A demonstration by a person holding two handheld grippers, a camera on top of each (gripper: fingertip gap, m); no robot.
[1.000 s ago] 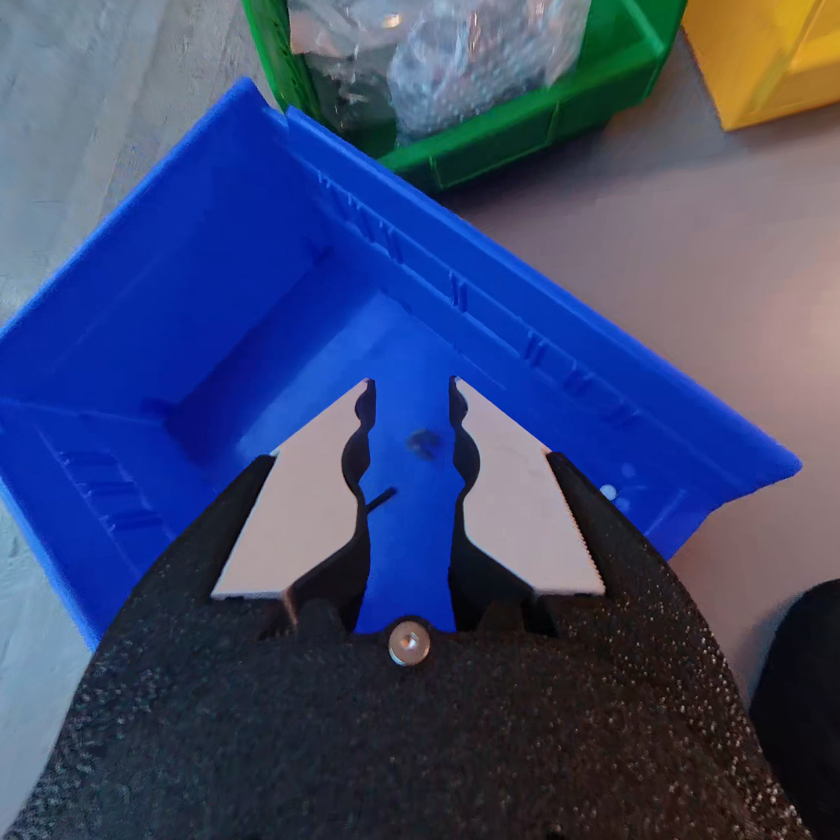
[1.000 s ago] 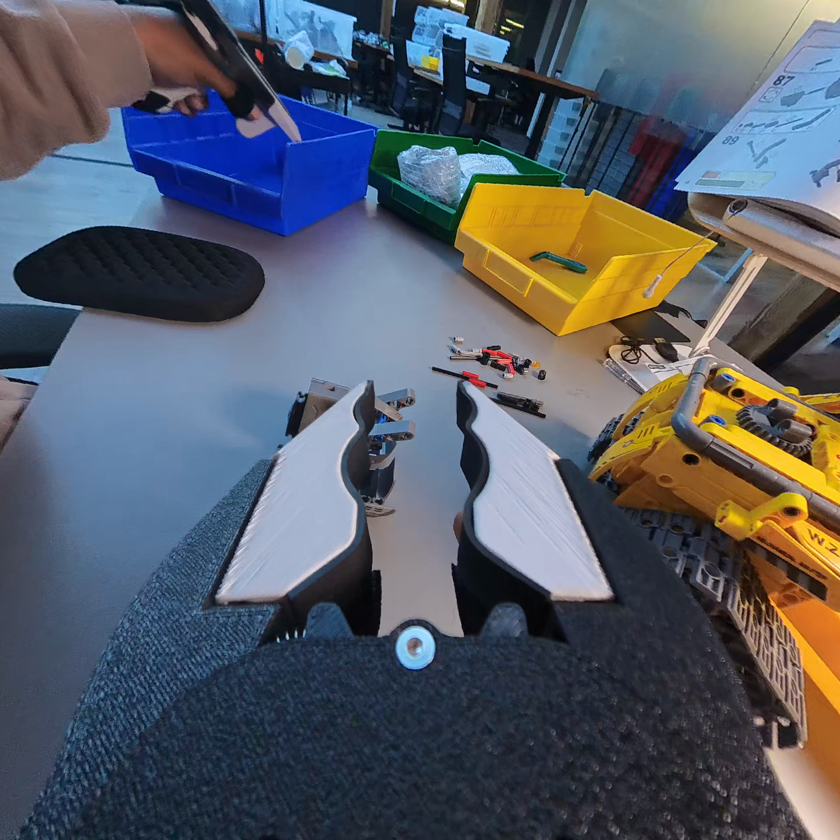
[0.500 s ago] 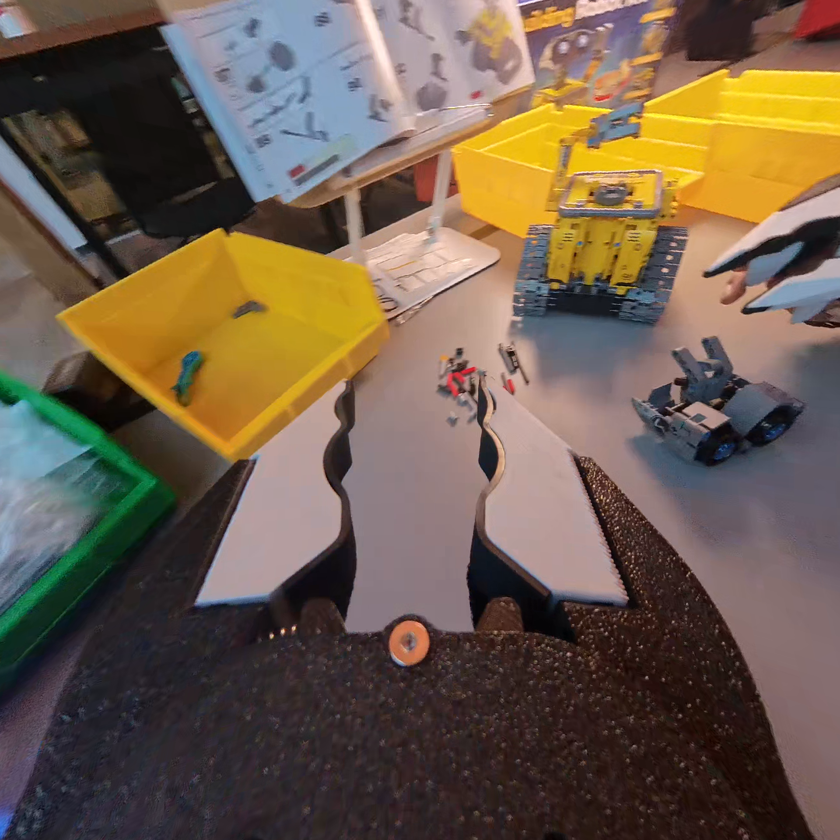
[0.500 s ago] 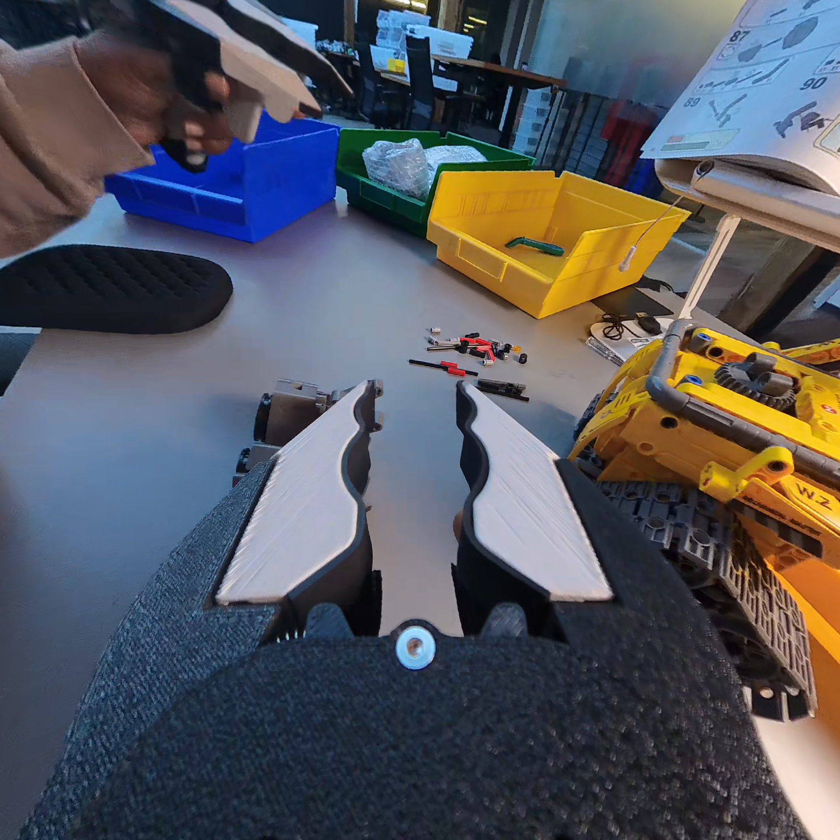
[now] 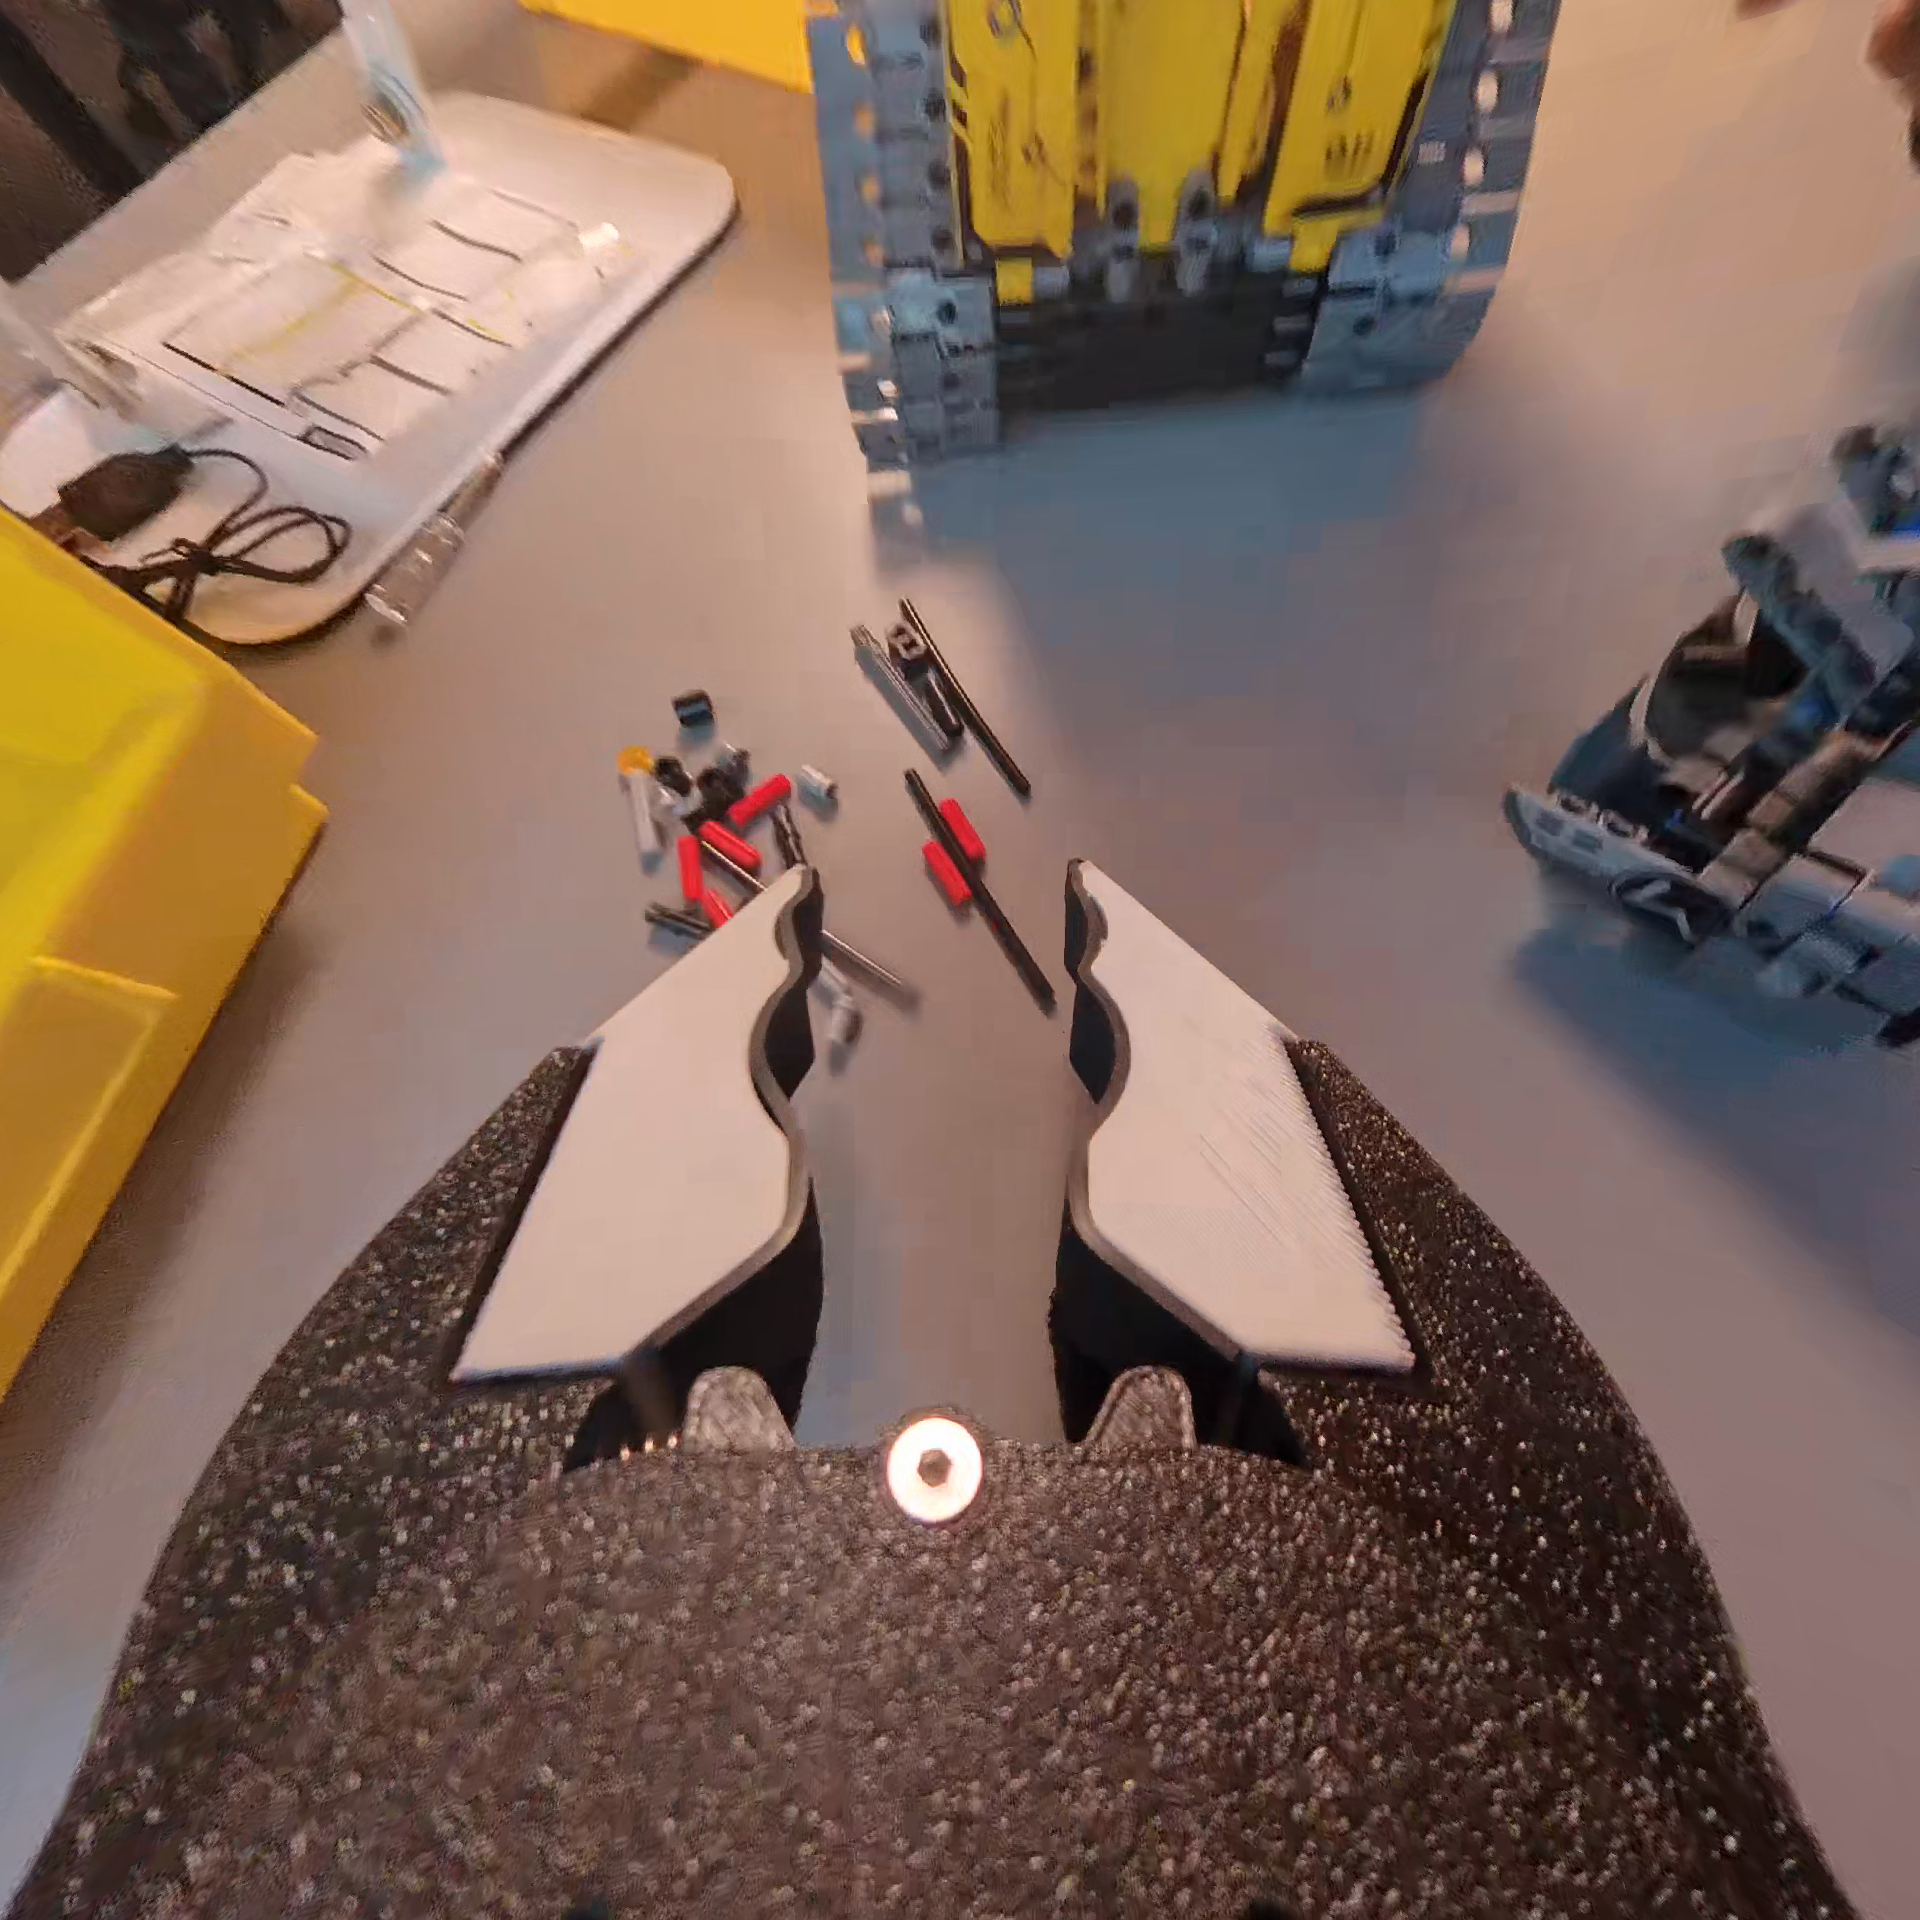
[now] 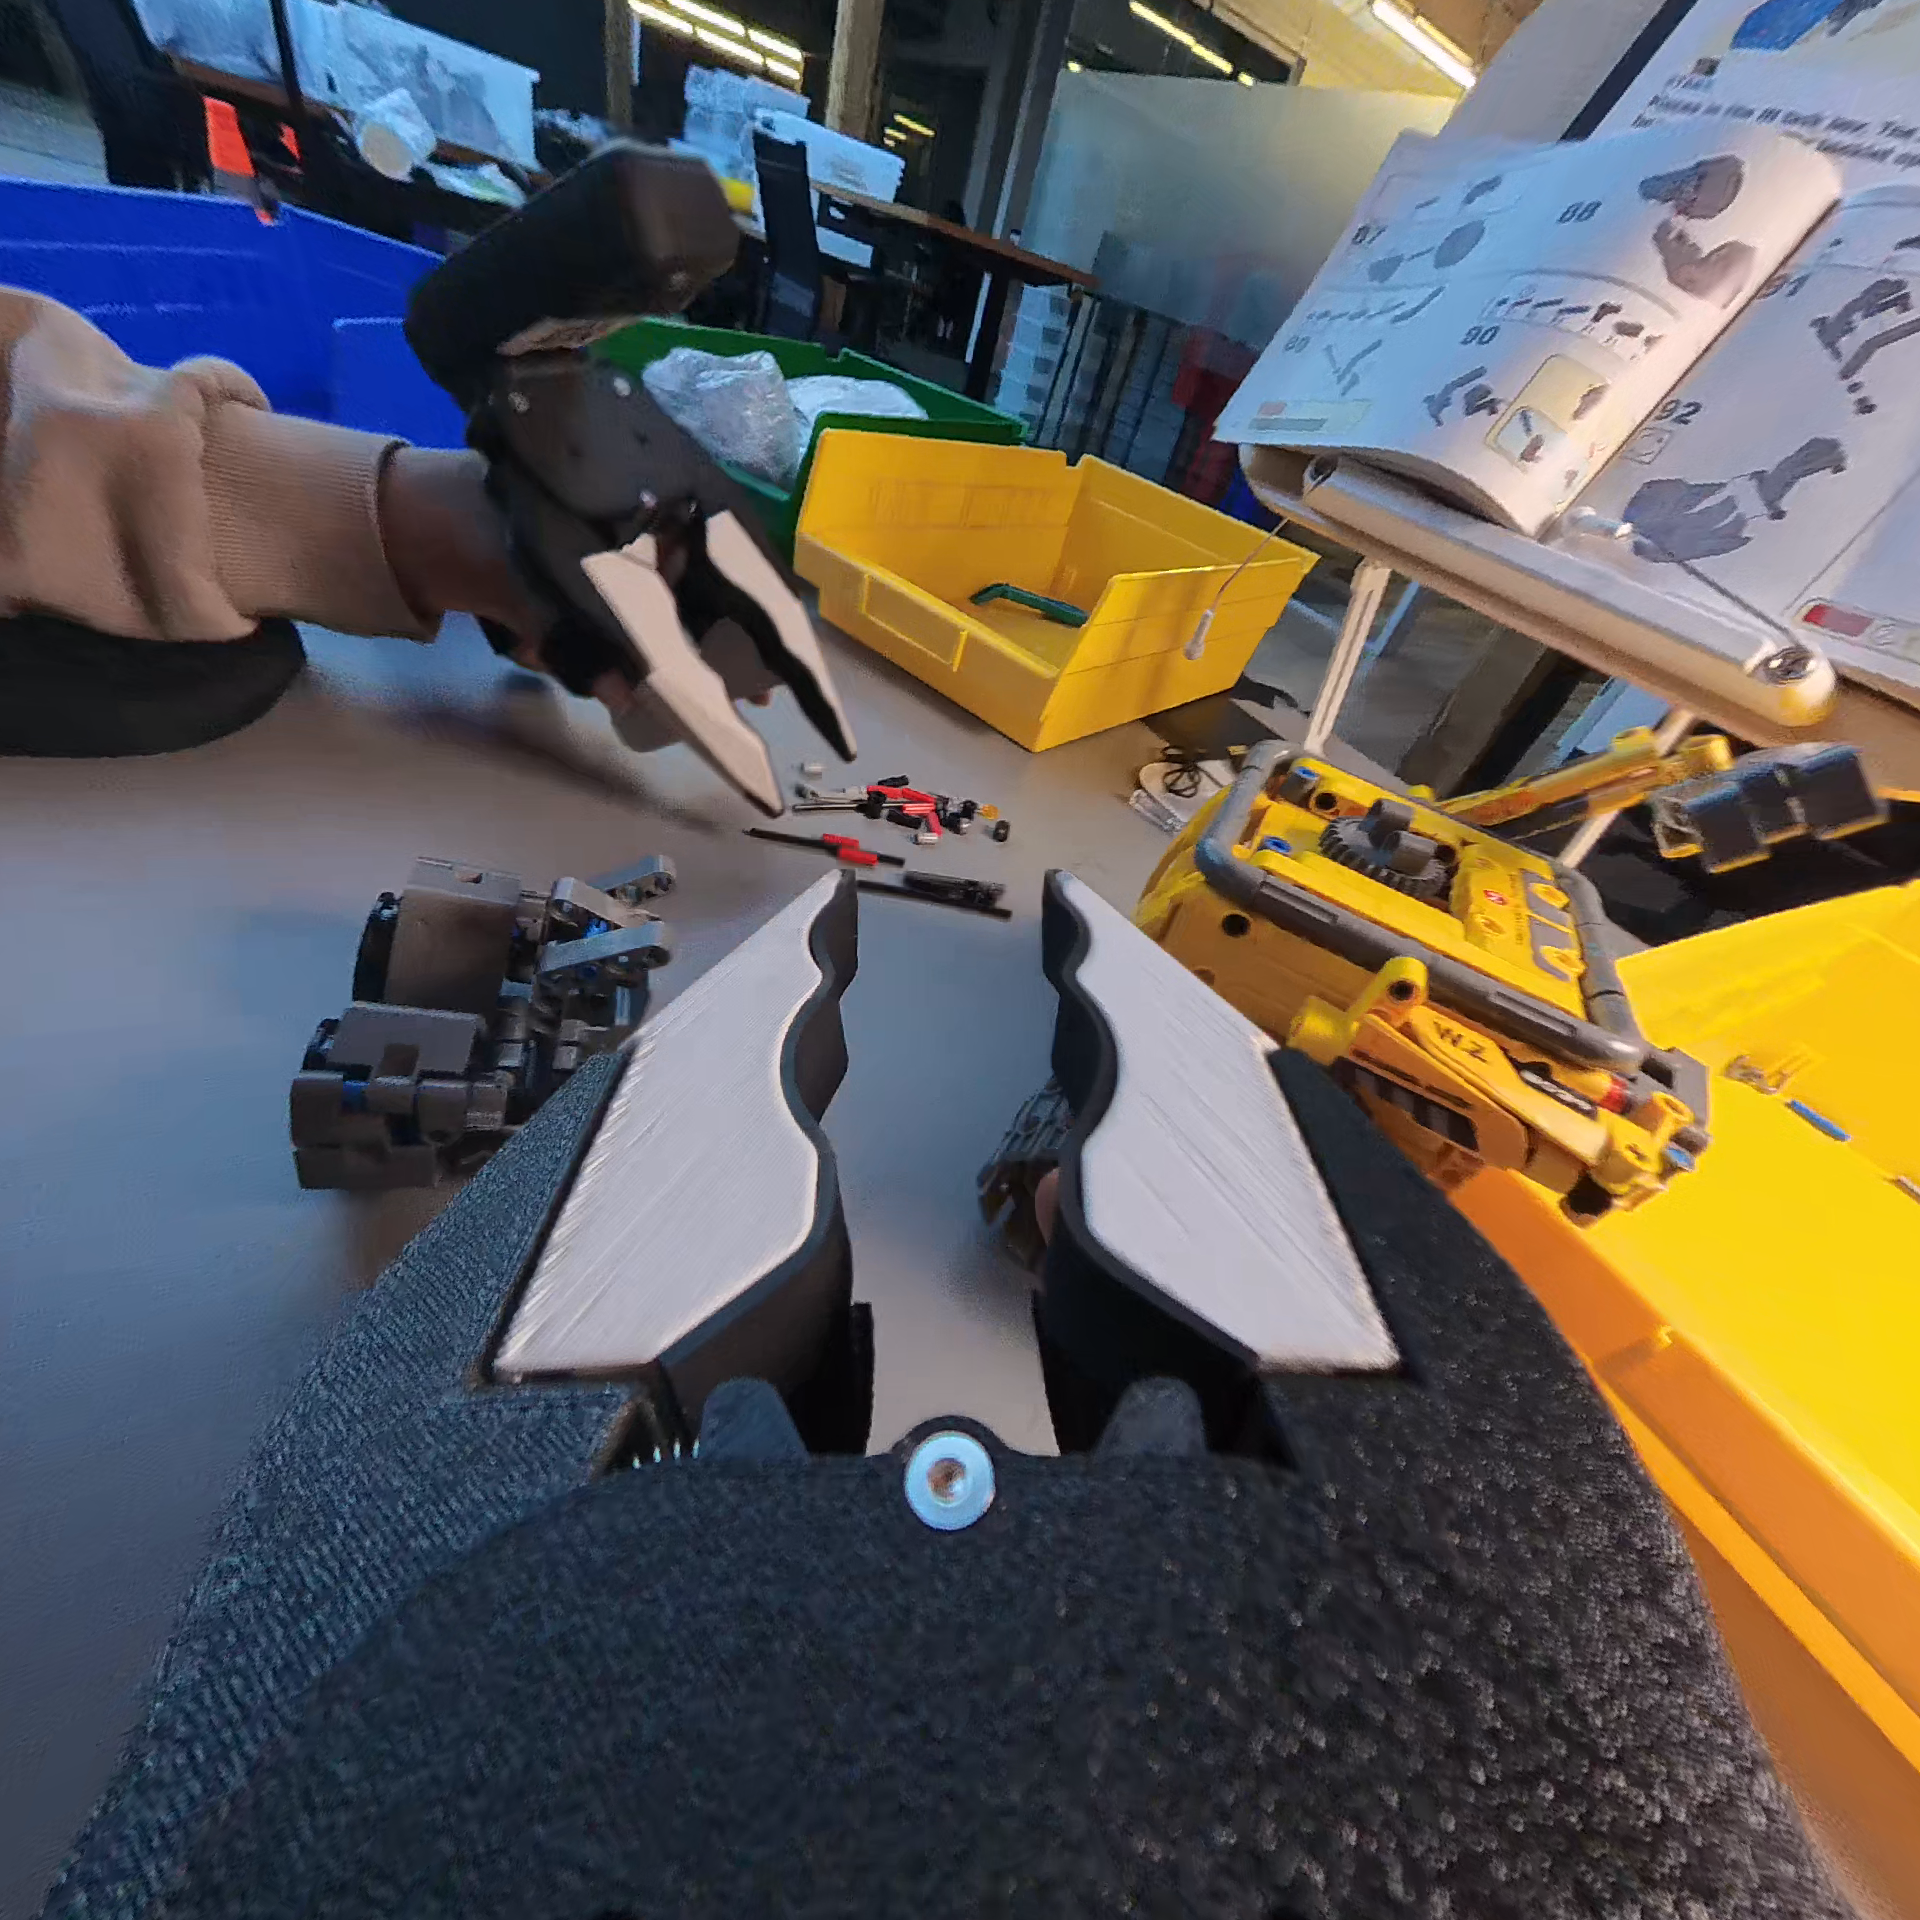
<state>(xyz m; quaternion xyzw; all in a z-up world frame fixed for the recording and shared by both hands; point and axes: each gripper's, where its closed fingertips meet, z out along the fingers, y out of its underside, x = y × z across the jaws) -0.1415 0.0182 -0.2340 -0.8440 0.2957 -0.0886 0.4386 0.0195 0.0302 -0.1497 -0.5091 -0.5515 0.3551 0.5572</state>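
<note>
My left gripper is open and empty, tips just above a scatter of small red, black and grey building pins and axles on the grey table. A long black axle with two red sleeves lies between its tips. In the right wrist view the left gripper points down at the same parts. My right gripper is open and empty, low over the table between a grey wheeled sub-assembly on its left and a yellow tracked brick vehicle on its right.
A yellow bin holding a green part, a green bin with plastic bags and a blue bin stand at the back. An open instruction booklet rests on a stand. A black pad lies at left. A cable lies on the stand's base.
My left gripper has swung from over the blue bin across the table and come down over the loose parts, opening wider. My right gripper has stayed open and shifted slightly.
</note>
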